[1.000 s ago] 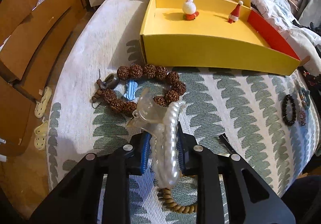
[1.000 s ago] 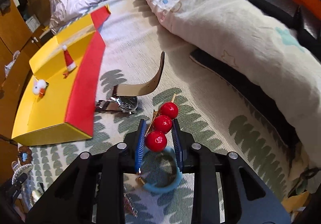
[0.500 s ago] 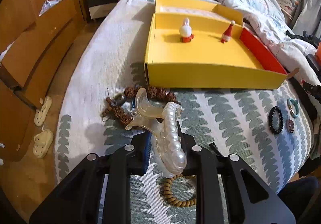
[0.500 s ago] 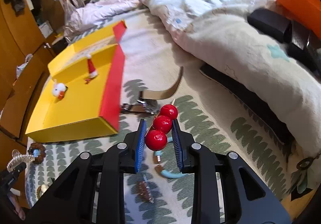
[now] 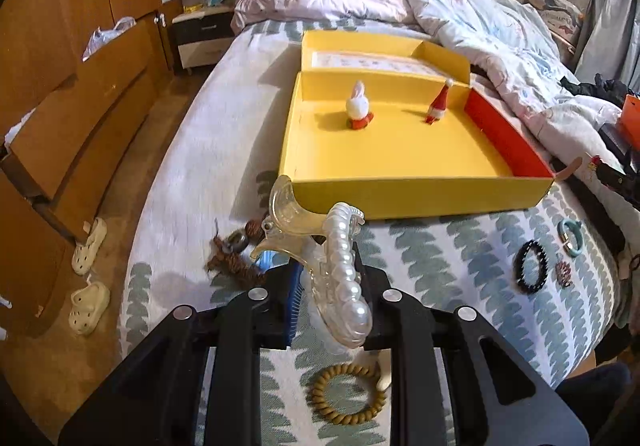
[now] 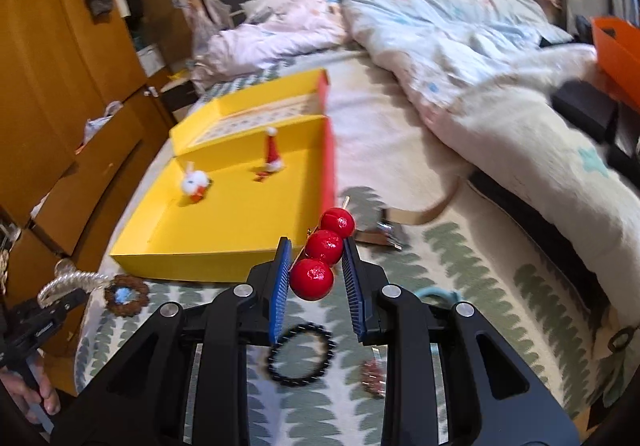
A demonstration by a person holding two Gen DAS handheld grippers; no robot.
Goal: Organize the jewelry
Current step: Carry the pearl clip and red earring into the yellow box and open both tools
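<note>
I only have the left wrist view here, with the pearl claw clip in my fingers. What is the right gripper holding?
Observer: The right gripper is shut on a pick of three red balls.
Operator: Is anything lying on the bed just past the yellow box's red side?
Observer: Yes, a watch with a tan strap lies there, beside the red wall of the yellow box.
Operator: What sits under the right gripper?
Observer: A black bead bracelet lies on the leaf-print blanket beneath it.
</note>
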